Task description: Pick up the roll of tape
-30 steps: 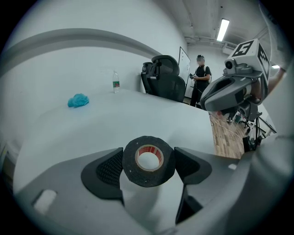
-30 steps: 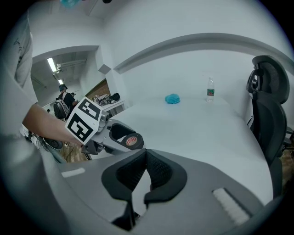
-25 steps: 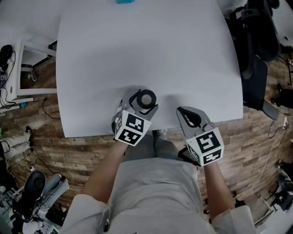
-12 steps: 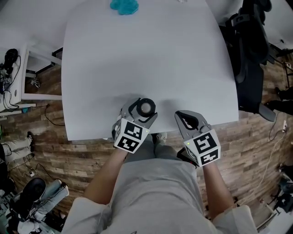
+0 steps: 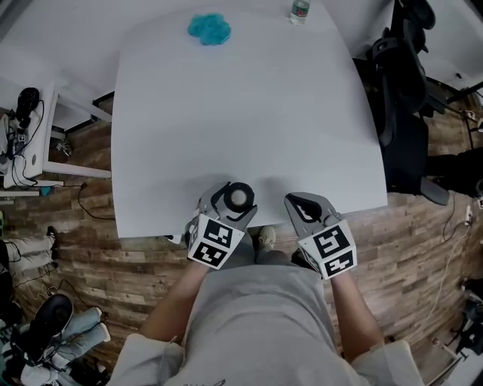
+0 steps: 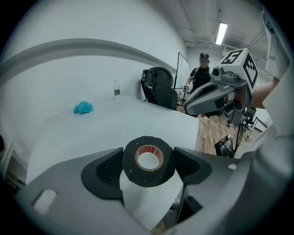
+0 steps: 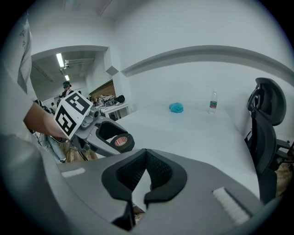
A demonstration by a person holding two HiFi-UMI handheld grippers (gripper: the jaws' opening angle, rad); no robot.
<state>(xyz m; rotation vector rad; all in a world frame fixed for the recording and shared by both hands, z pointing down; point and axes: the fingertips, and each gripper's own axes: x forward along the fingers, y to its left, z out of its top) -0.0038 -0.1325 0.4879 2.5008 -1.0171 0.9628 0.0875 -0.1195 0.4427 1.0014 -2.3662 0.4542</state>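
Note:
The roll of black tape (image 5: 240,197) with a red-printed core is clamped between the pads of my left gripper (image 5: 231,202), near the front edge of the white table (image 5: 241,113). In the left gripper view the roll (image 6: 148,177) sits upright between both black pads, held off the tabletop. My right gripper (image 5: 306,205) hovers to the right of it by the table's front edge, empty. Its pads (image 7: 158,170) meet at the tips in the right gripper view, where the roll (image 7: 121,141) also shows at the left.
A crumpled blue cloth (image 5: 209,28) and a small water bottle (image 5: 299,10) lie at the table's far side. A black office chair (image 5: 404,75) stands to the right. A white side desk with cables (image 5: 30,143) stands to the left.
Both grippers have risen a little, the left one carrying the tape. The head view now takes in more of the far table, with the blue cloth and bottle.

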